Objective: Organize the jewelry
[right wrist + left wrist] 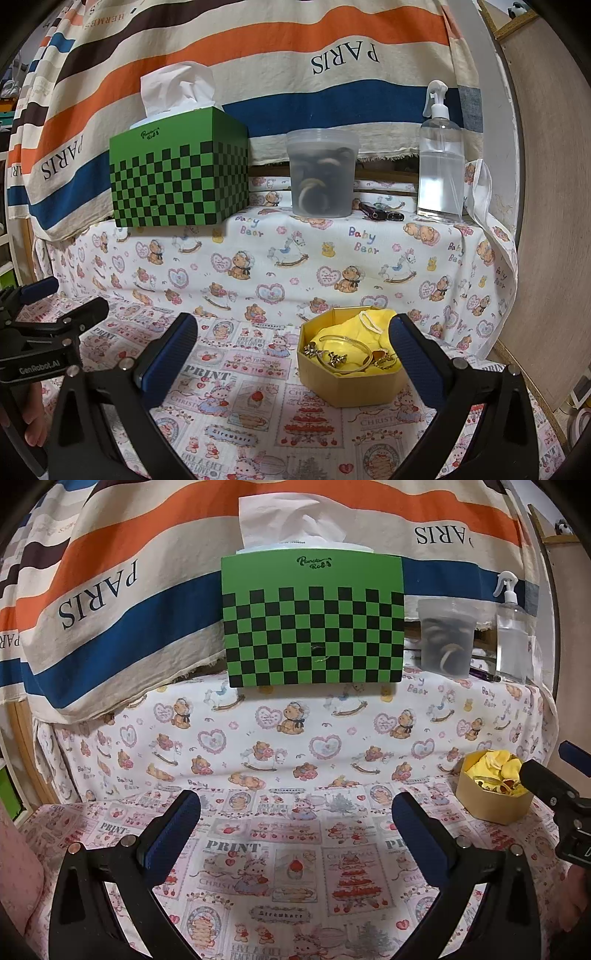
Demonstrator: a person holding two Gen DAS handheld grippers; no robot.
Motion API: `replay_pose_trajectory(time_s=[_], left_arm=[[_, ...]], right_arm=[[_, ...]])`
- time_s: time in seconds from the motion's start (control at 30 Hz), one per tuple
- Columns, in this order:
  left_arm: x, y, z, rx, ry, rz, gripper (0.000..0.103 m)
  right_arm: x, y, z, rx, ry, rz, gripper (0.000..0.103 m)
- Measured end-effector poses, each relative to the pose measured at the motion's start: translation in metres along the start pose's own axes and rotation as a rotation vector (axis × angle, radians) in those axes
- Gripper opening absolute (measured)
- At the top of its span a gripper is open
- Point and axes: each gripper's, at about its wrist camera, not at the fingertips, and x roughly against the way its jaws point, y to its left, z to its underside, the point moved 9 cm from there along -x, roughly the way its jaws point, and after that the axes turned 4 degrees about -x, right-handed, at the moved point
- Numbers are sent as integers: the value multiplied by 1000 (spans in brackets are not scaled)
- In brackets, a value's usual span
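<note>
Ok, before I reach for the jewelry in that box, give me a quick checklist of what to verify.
1. Right tool open: ok, fingers spread wide, nothing between them.
2. Left tool open: ok, also spread and empty.
3. Tan hexagonal box with yellow lining uncovered: ok, no lid on it.
4. Jewelry visible: ok, a thin gold bangle and small gold pieces lie on the lining.
5. Pieces untangled: cannot tell, they overlap.
6. Clear landing spot: ok, the printed cloth left of the box is bare.
</note>
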Motion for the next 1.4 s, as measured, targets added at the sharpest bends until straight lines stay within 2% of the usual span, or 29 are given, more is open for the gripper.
replay_pose_trajectory(time_s=[1.4], left_arm=[[-1, 0, 2, -1, 7, -8, 103]], right_arm=[[-1, 0, 0, 2, 2, -4, 103]])
